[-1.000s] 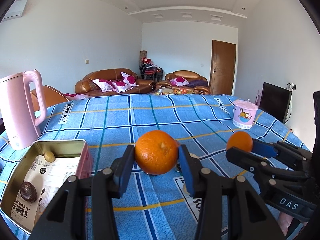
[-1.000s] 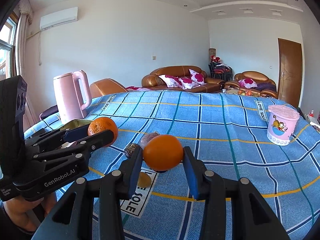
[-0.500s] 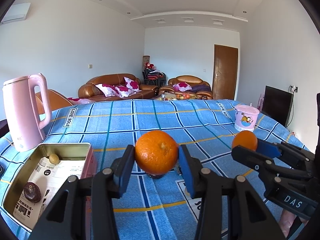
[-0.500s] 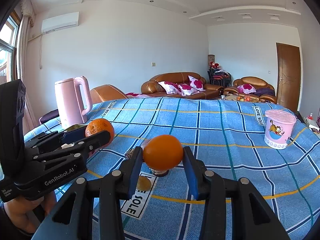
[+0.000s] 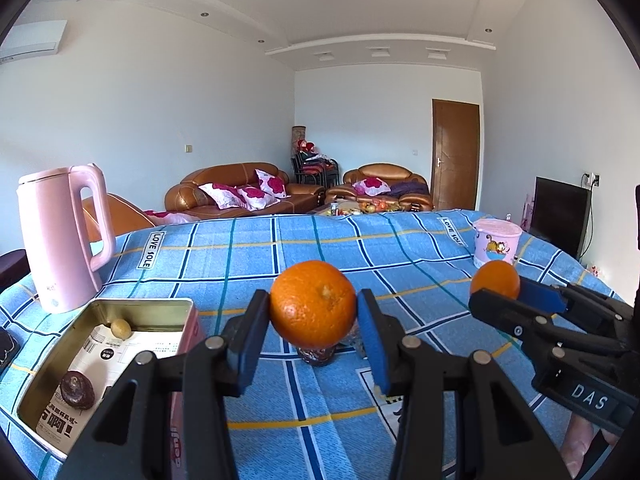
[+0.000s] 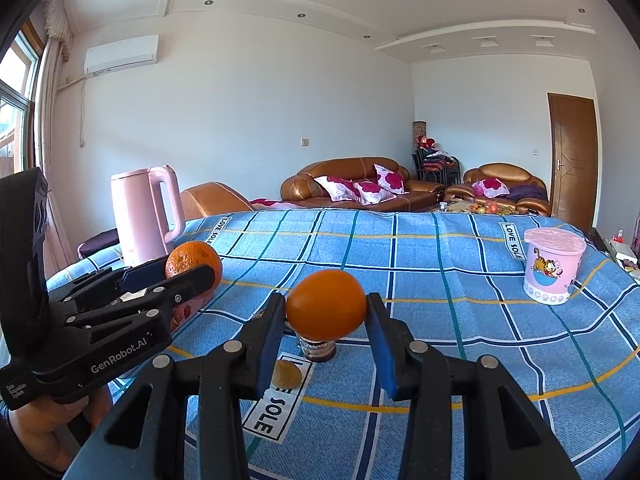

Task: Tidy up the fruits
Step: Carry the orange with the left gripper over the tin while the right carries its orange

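- Pink kettle [image 5: 64, 236], one, stands upright at the far left of the blue checked cloth [image 5: 280, 256].
- One open metal tin [image 5: 102, 360] lies just right of and nearer than the kettle; inside it are two small things on a printed paper sheet: a dark brown fruit [image 5: 77, 390] near the front, a small yellowish fruit [image 5: 121, 329] at the back.
- Left gripper [image 5: 314, 320], one, has its jaws clamped on a dimpled orange [image 5: 313, 304], held off the cloth, right of the tin.
- On the cloth beyond the two grippers sits one dark reddish-brown fruit [image 5: 318, 355]; one flat yellowish fruit [image 6: 286, 374] lies a little nearer, on the white "LOVE SOLE" patch.
- Right gripper [image 6: 326, 312], one, grips a smoother orange [image 6: 326, 305] between its blue pads, also raised clear of the cloth.
- Oranges counted: two, one in each gripper, side by side but apart.
- One pink lidded tub [image 6: 554, 266] with a cartoon cat stands at the far right.
- Two brown sofas show beyond the table.
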### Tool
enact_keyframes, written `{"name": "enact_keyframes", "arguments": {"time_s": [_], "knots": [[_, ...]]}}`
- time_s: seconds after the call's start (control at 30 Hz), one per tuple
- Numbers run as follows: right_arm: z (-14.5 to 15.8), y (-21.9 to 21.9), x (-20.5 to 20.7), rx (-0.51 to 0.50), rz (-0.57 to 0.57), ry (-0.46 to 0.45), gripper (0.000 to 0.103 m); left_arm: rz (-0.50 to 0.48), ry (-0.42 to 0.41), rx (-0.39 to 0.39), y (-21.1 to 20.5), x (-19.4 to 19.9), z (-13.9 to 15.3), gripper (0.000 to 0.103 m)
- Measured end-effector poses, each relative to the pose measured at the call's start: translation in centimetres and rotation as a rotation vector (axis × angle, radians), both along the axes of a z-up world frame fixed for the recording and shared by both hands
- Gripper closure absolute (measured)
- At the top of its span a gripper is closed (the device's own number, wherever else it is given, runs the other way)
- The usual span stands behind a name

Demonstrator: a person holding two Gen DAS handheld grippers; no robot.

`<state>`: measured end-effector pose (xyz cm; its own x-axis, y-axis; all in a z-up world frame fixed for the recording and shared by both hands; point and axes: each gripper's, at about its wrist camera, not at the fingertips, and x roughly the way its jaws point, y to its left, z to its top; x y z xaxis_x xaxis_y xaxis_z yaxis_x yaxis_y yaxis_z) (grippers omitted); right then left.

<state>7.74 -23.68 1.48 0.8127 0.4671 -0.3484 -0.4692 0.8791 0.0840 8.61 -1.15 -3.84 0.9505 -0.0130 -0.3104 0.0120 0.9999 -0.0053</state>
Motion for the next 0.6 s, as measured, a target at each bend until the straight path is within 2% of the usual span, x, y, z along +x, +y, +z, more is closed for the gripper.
{"name": "enact_keyframes", "arguments": {"time_s": [0.6], "knots": [[0.3,0.26,-0.53,0.009,-0.01,-0.042,0.06,0.027,-0.054,0.026,-0.23,-1.01,0.34,0.057]]}}
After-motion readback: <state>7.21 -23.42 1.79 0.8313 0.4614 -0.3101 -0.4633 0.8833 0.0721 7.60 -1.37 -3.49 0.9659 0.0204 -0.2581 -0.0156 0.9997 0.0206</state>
